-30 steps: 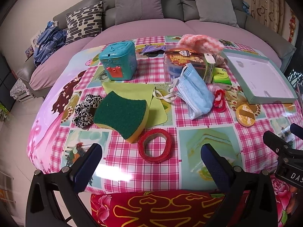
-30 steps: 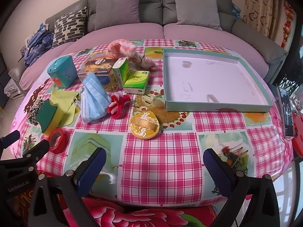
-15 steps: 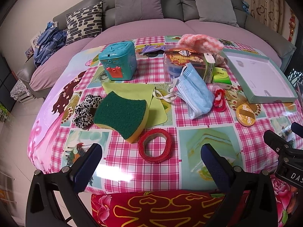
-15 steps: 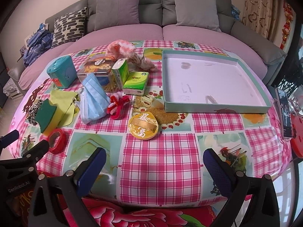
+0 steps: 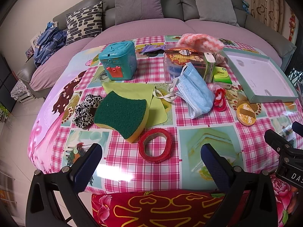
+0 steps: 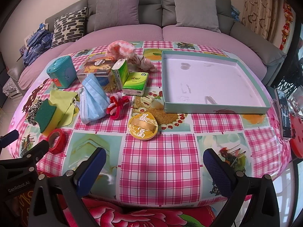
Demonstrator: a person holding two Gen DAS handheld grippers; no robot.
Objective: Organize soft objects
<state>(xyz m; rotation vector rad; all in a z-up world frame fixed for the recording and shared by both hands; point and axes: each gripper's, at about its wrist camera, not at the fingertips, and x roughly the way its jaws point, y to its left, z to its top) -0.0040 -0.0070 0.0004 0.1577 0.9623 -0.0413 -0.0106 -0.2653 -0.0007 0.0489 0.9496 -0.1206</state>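
Hovering: left claw (image 5: pixel 149 158) agape | right claw (image 6: pixel 153 160) agape; sponge (image 5: pixel 121 114) untouched

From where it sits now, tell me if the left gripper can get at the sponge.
Probably yes. The left gripper is open and empty, the sponge lies ahead uncovered; only the tape roll sits close by.

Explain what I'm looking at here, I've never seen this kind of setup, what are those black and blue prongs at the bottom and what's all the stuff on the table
The prongs are two-finger grippers that a person holds, one per hand, each with a camera looking along its fingers. One picture comes from the left gripper, the other from the right gripper. Both are open and hold nothing. Each camera also catches the other gripper at its edge. On the checked table lie soft things: a green and yellow sponge, a blue face mask, a leopard scrunchie, a yellow cloth and pink knitwear. There are also a red tape roll, a teal box and an empty tray.
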